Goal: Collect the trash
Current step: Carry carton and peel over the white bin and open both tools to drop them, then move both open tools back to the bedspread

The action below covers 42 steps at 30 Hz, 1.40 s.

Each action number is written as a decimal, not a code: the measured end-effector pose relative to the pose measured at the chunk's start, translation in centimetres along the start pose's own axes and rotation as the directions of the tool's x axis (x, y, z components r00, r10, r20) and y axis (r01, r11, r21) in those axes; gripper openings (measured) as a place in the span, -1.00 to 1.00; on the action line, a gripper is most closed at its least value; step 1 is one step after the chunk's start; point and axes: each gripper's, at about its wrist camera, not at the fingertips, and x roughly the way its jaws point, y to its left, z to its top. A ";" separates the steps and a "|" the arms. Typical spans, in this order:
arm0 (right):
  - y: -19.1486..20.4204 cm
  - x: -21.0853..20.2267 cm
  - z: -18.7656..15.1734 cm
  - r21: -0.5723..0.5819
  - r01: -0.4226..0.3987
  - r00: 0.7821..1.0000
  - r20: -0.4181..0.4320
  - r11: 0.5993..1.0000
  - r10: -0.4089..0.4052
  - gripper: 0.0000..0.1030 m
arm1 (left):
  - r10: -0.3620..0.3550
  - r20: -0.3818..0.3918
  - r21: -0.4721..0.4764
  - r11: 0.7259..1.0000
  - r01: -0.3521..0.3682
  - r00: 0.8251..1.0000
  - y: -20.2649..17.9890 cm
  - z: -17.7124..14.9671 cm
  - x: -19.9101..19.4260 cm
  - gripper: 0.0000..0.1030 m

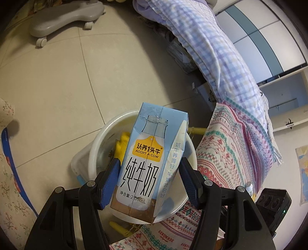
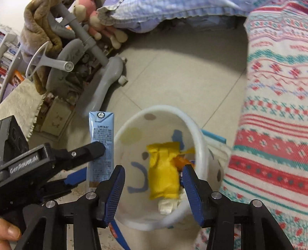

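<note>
A light blue milk carton (image 1: 146,163) is clamped between the blue pads of my left gripper (image 1: 148,178), which holds it above the white trash bucket (image 1: 100,140). From the right wrist view the same carton (image 2: 101,146) hangs just left of the bucket's rim (image 2: 194,123), held by the left gripper (image 2: 84,163). My right gripper (image 2: 153,184) is open over the bucket, with nothing between its fingers. Inside the bucket lie a yellow wrapper (image 2: 163,171), an orange scrap (image 2: 180,160) and a crumpled white tissue (image 2: 167,205).
A patterned knit blanket (image 2: 273,115) drapes beside the bucket on the right. A checked quilt (image 1: 211,48) hangs further back. A grey wheeled chair base (image 2: 107,82) with plush toys (image 2: 92,17) stands on the tiled floor (image 1: 57,86). A thumb (image 2: 9,232) shows at lower left.
</note>
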 end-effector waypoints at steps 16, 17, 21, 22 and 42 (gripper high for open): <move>-4.7 -9.5 -1.7 0.021 0.034 0.996 0.080 0.999 -0.035 0.06 | 0.119 -0.012 0.020 0.993 -0.119 0.993 -0.9 0.3 1.5 0.36; -5.0 -10.1 -1.9 0.018 0.036 0.996 0.080 0.999 -0.037 0.06 | 0.128 -0.005 0.018 0.992 -0.127 0.992 -1.1 0.3 1.5 0.36; -6.1 -13.1 -2.1 0.005 0.056 0.994 0.091 0.998 -0.056 0.06 | 0.098 0.001 0.014 0.995 -0.098 0.995 -1.9 -0.1 0.8 0.36; -6.7 -14.3 -2.2 0.000 0.074 0.992 0.099 0.997 -0.074 0.07 | 0.091 0.000 0.021 0.996 -0.091 0.996 -2.5 -0.4 0.8 0.36; -24.1 -34.4 -2.4 0.310 0.230 0.879 0.341 0.922 -0.334 0.20 | 0.008 -0.141 0.374 0.926 0.046 0.990 -23.5 -14.2 5.6 0.36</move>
